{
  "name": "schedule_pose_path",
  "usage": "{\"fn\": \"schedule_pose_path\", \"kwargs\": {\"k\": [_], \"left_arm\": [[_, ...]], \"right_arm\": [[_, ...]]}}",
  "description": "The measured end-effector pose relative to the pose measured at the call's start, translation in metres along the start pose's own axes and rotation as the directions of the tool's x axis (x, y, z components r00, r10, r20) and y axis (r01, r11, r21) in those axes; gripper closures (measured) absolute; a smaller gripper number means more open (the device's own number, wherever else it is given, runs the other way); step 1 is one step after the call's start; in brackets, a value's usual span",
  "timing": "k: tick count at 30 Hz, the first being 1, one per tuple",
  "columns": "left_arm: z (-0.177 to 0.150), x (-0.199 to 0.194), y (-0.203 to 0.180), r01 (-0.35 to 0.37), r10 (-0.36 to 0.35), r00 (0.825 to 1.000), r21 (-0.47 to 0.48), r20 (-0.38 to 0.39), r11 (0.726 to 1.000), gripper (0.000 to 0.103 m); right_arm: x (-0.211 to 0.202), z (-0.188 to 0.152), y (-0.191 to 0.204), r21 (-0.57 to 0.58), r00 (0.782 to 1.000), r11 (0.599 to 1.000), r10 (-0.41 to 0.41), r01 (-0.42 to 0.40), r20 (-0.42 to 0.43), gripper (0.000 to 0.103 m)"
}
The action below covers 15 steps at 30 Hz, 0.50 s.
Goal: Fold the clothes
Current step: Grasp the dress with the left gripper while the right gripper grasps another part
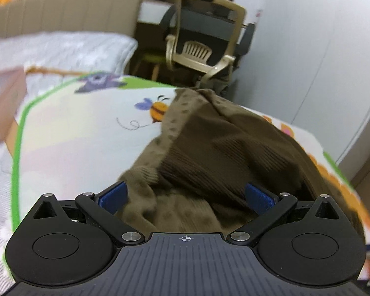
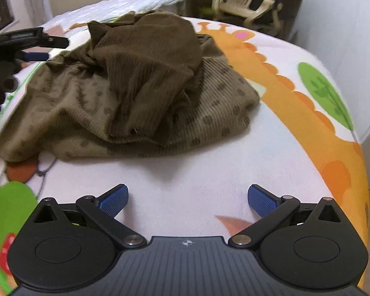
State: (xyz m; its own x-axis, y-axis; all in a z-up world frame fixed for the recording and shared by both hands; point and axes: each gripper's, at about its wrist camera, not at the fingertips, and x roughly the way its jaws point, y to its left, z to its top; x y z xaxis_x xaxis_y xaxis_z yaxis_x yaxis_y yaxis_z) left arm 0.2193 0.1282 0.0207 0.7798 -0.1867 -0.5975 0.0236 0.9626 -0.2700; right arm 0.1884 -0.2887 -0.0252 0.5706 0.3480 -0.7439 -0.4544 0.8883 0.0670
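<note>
A crumpled olive-brown ribbed garment [image 2: 135,86] with darker spots lies in a heap on a cartoon-printed blanket [image 2: 271,135]. In the left wrist view the garment [image 1: 209,153] fills the space ahead, and my left gripper [image 1: 186,194] stands open with cloth lying between its blue pads, which are wide apart. The left gripper [image 2: 40,49] also shows at the heap's left edge in the right wrist view. My right gripper [image 2: 187,198] is open over bare blanket, a short way in front of the garment, holding nothing.
The blanket covers a bed [image 1: 61,49] with a white quilt and a beige headboard [image 1: 74,9]. A beige office chair [image 1: 204,42] stands beyond the bed's far corner by a white wall [image 1: 320,49]. A pinkish box [image 1: 2,103] sits at the left.
</note>
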Motion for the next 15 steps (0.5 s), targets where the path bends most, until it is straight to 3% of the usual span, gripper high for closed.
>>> {"fn": "schedule_pose_path", "kwargs": {"k": [3,5,6,11,15], "left_arm": [[0.007,0.005,0.012,0.036,-0.036,0.999,0.001,-0.017,0.999,0.000],[0.013,0.012,0.013,0.080,-0.079,0.996,0.011,-0.044,0.997,0.000],[0.016,0.018,0.012,0.104,-0.103,0.993,0.009,-0.062,0.995,0.000],[0.022,0.047,0.012,0.113,-0.117,0.989,-0.039,-0.091,0.993,0.000],[0.019,0.059,0.012,0.118,-0.119,0.986,-0.016,-0.118,0.993,0.000]], "right_arm": [[-0.016,0.024,-0.012,0.015,0.992,0.999,0.046,-0.048,0.120,0.000],[-0.020,0.056,-0.021,0.036,0.967,0.998,0.050,-0.061,0.249,0.000],[-0.012,0.074,-0.026,0.040,0.960,0.995,0.076,-0.090,0.268,0.000],[0.096,0.160,-0.030,0.122,0.956,0.954,0.256,-0.274,0.144,0.000],[0.162,0.187,-0.016,0.160,0.932,0.919,0.347,-0.360,0.105,0.000]]}}
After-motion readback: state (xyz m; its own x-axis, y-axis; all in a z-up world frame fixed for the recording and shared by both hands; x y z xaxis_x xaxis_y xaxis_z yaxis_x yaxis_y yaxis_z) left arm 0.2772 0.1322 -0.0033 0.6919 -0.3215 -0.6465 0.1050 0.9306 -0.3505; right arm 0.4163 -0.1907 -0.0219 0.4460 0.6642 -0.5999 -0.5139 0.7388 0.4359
